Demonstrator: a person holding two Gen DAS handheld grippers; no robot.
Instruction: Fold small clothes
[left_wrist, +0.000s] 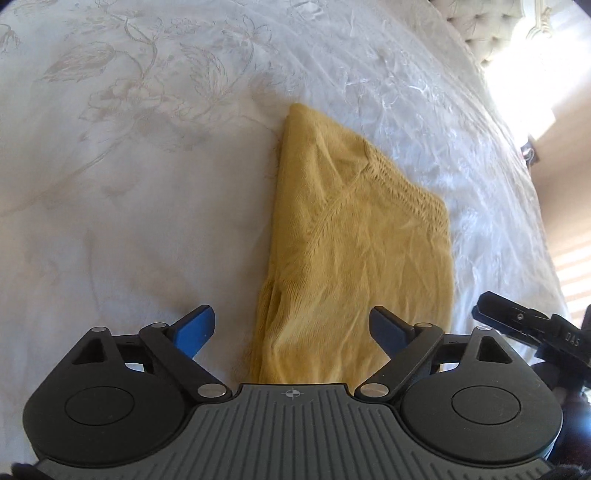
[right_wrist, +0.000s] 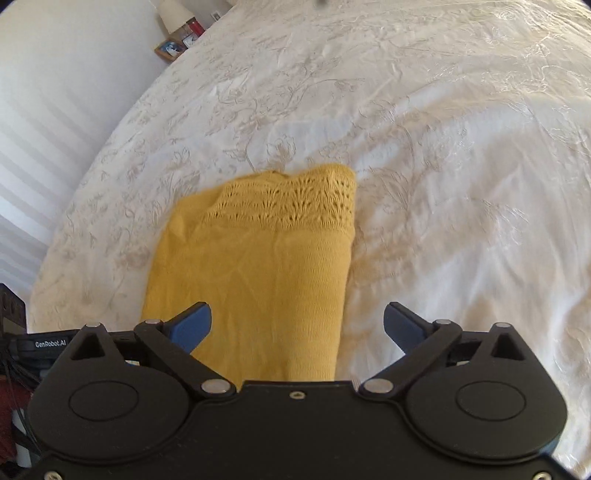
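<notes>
Sweater (left_wrist: 354, 240), yellow knit with lacy band, lies folded on bed (left_wrist: 147, 184); left gripper (left_wrist: 291, 330) and right gripper (right_wrist: 297, 325) jaws wide, empty.

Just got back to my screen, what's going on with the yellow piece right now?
A person is folding a yellow knit garment on a white embroidered bedspread, a hand-held gripper in each hand. The garment lies folded into a narrow strip, its lace-pattern edge at the far end. The left hand-held gripper and the right hand-held gripper both hang over its near end with jaws wide open, pads gripping nothing. The garment lies free on the bed.
</notes>
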